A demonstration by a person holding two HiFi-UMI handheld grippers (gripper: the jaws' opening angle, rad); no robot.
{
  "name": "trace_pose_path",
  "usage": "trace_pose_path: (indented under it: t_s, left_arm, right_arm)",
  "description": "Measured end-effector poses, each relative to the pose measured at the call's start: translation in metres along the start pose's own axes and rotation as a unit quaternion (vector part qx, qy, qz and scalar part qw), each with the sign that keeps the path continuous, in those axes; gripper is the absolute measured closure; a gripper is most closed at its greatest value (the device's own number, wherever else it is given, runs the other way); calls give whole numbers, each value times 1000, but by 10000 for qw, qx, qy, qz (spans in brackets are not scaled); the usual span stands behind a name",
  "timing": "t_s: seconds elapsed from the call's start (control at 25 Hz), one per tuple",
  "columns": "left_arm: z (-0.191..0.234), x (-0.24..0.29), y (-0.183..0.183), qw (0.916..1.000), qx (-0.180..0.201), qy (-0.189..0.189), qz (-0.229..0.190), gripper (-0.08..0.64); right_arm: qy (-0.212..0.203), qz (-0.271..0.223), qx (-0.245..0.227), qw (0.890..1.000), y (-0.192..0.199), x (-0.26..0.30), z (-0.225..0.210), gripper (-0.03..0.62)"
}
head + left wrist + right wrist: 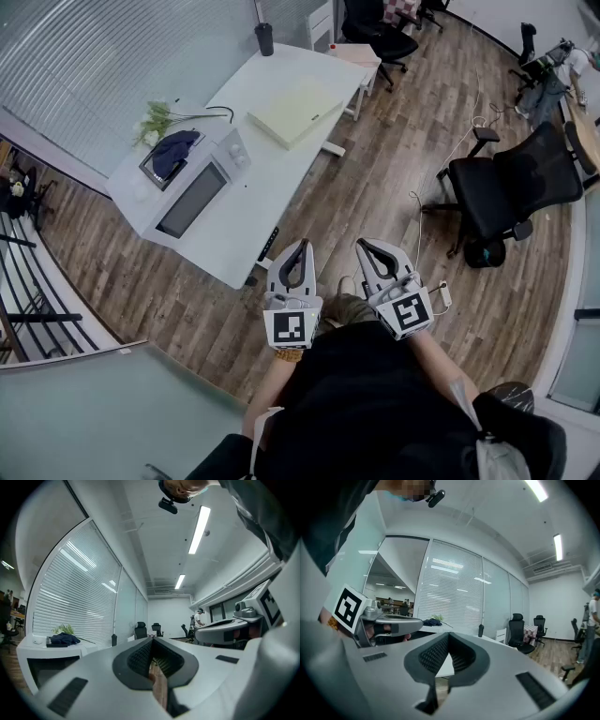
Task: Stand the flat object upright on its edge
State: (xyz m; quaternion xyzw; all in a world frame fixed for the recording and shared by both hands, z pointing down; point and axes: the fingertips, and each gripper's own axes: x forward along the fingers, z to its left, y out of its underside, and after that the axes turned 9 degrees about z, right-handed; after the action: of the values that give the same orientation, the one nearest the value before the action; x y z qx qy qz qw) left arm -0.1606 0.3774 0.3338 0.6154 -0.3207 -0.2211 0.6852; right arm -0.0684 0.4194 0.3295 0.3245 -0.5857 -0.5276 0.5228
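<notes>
The flat object is a pale yellow slab (293,111) lying flat on the far right part of the white table (244,225). Both grippers are held side by side in front of the person's body, over the wooden floor and short of the table's near end. The left gripper (302,245) has its jaws shut with nothing between them, and its own view shows the tips (152,639) meeting. The right gripper (362,246) is shut and empty too, its tips (449,634) touching. Neither gripper is near the slab.
A white microwave (195,192) with a dark cloth (173,150) on top stands at the table's left, with a green plant (155,120) behind it. A black tumbler (264,38) stands at the far end. A black office chair (511,187) is on the right.
</notes>
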Motion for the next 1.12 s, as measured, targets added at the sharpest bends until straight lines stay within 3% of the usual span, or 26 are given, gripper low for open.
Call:
trace_pose_path:
  t_s: [0.16,0.4,0.68,0.84,1.12]
  left_arm:
    - [6,7,7,9999,3,-45,130,552]
    - [11,28,17,9992,44,-254,308,552]
    - [20,90,25,9955,57,-649,686,552]
    - [11,144,21,9950,50,-732,680,552]
    - [-12,229,14,9909,14,-1063,830,552]
  right_arm:
    - [35,-248,171,9995,0,4,-18,585]
    - [224,-136,-209,9994,9,19,-66,584]
    - [71,-65,-257,9996,26,68,-156,584]
    - [-235,-36,-112,9997,34,104,-212,584]
    - [-1283,-76,-247,9914,40,165,-272,584]
